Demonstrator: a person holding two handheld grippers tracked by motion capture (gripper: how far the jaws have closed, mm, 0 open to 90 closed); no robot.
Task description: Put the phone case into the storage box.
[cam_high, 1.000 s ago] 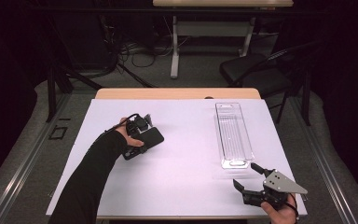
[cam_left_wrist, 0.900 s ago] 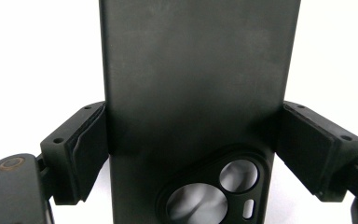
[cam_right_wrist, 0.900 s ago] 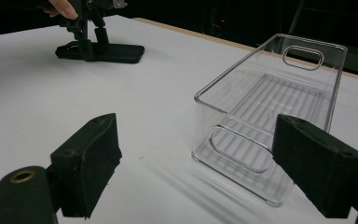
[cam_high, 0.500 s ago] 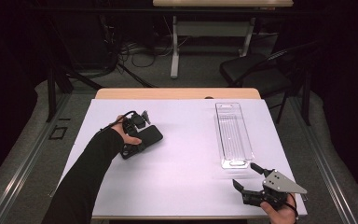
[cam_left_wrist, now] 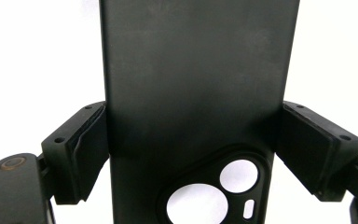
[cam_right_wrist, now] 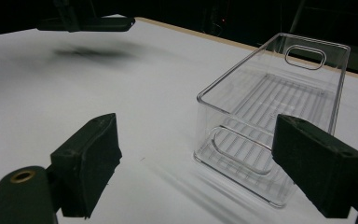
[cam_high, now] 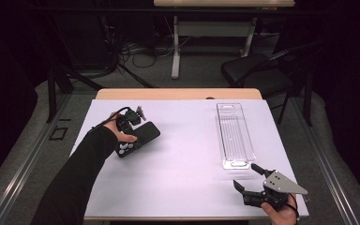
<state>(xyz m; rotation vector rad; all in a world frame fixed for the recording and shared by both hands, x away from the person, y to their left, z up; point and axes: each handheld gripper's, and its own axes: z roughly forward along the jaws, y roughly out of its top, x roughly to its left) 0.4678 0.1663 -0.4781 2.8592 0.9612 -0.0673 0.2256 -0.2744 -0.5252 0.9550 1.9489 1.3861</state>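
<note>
Black phone case (cam_left_wrist: 191,93), camera cutouts visible in the left gripper view, clamped between the left gripper's (cam_high: 130,123) jaws, apparently above the table's white sheet (cam_high: 178,154) at left. Right gripper (cam_right_wrist: 205,163): jaws apart, near the front edge, facing the clear bin (cam_right_wrist: 279,116).

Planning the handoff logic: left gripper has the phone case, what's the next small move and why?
Probably carry the phone case rightward toward the clear bin. The left gripper is shut on its edges, it appears lifted off the white table, the bin sits empty, and the right gripper waits open beside it.
</note>
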